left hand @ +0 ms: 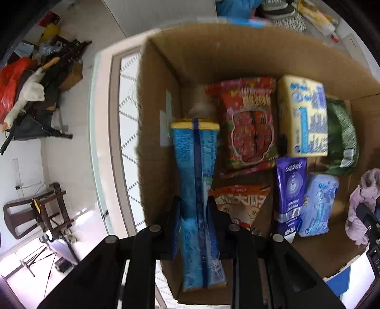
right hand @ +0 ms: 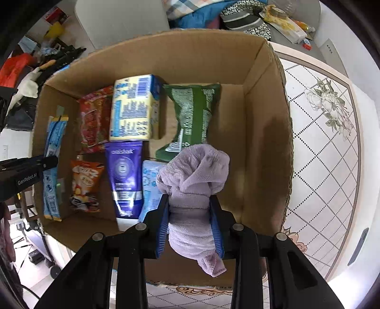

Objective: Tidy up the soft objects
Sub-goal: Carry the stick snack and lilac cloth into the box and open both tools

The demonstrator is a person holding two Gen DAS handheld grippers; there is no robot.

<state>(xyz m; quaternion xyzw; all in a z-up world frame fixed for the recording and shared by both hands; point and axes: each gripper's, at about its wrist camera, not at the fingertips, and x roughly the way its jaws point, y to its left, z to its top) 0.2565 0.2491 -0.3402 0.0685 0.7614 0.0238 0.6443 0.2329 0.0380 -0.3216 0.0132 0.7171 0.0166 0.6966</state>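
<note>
A cardboard box [left hand: 163,78] [right hand: 263,133] holds several soft packs. My left gripper [left hand: 193,202] is shut on a long blue snack packet [left hand: 196,190] and holds it along the box's left wall; the packet also shows in the right wrist view [right hand: 51,166]. My right gripper [right hand: 190,202] is shut on a rolled lilac towel [right hand: 192,180] over the box's right half; the towel shows at the right edge of the left wrist view [left hand: 363,204]. In the box lie a red snack bag [left hand: 249,123], a yellow tissue pack [left hand: 304,114], a green pack [right hand: 194,118], a purple pouch [right hand: 124,173], an orange bag [right hand: 85,185] and a light blue pack [left hand: 318,204].
The box stands on a white patterned table [right hand: 320,166]. Clothes and slippers [right hand: 242,19] lie behind the box. On the floor to the left are a goose plush [left hand: 28,95], a red bag and a wooden stool [left hand: 42,211]. Bare box floor [right hand: 237,154] lies right of the green pack.
</note>
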